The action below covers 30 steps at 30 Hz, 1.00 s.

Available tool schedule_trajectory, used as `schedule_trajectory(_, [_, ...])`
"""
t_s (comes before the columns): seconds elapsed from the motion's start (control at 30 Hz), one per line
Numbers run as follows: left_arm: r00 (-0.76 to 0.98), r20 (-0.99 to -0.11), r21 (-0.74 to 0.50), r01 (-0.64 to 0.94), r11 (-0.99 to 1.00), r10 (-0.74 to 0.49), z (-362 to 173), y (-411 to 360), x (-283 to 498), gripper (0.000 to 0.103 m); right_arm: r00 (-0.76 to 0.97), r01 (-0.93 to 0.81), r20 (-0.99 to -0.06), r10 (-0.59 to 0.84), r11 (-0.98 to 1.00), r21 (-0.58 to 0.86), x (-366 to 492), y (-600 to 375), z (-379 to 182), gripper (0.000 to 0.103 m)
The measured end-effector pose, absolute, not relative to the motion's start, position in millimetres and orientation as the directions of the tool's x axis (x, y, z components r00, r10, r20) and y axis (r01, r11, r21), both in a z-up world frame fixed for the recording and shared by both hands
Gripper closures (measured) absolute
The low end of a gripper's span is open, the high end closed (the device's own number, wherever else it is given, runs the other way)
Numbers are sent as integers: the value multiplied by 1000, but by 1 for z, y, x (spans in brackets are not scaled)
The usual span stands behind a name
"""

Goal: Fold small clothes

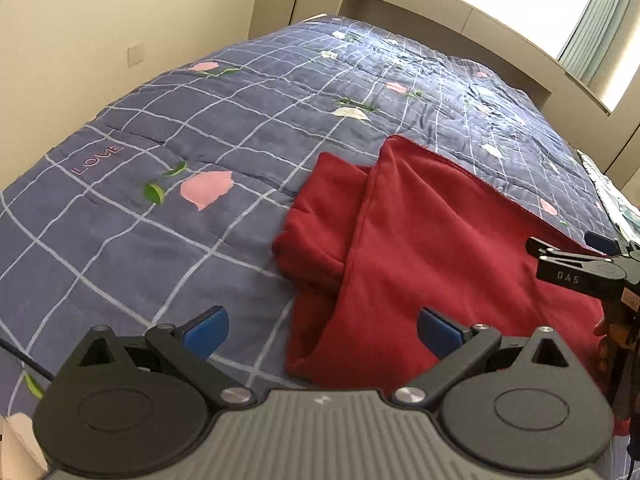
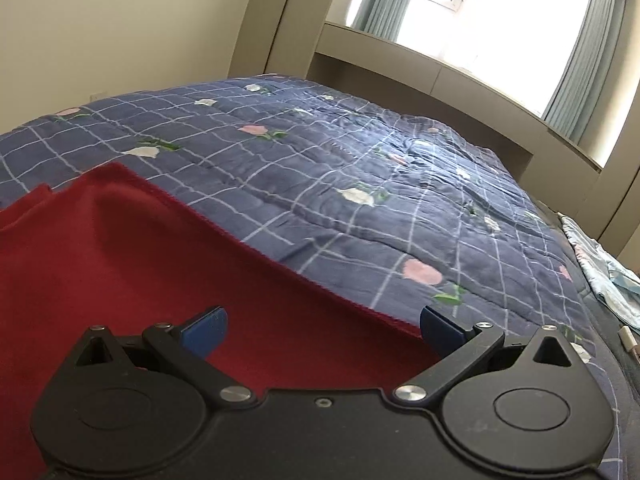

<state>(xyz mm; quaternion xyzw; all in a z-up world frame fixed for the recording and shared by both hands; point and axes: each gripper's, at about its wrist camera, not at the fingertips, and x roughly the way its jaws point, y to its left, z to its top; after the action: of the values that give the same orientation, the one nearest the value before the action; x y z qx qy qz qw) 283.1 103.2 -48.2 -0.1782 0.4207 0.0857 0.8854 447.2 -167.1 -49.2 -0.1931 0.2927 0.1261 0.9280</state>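
Observation:
A dark red garment (image 1: pixel 432 248) lies on the bed, its top layer folded over so that a sleeve-like part (image 1: pixel 320 216) sticks out on the left. My left gripper (image 1: pixel 322 330) hovers open over the garment's near left edge, nothing between its blue fingertips. In the right wrist view the same red garment (image 2: pixel 140 256) fills the lower left. My right gripper (image 2: pixel 322 330) stands open above the garment's near right edge and holds nothing. From the left wrist view the right gripper (image 1: pixel 576 264) shows at the far right, over the cloth.
The bed carries a blue checked quilt (image 1: pixel 208 120) with pink and white flowers. A beige wall runs along the left and a headboard shelf (image 2: pixel 400 60) under a bright window lies beyond. A light patterned cloth (image 2: pixel 604 268) hangs at the bed's right edge.

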Motion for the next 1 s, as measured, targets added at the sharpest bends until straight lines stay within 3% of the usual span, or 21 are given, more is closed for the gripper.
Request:
schedule_trajectory(0.37, [643,-766,-218,-295,930,24,-45,91,282,1,791,-416,-589,165,851,-320,385,-153,-56,1])
schedule_trajectory(0.73, [620,-784,-196,-298,934,33,-51,85,282,1,820,-359,-549,161,892,-275,322,-166,-54,1])
schedule_trajectory(1.0, [587,-809,-185,-296,937,25,-63,80,281,1,765,-377,-615,189,907,-190,301,-171,-70,1])
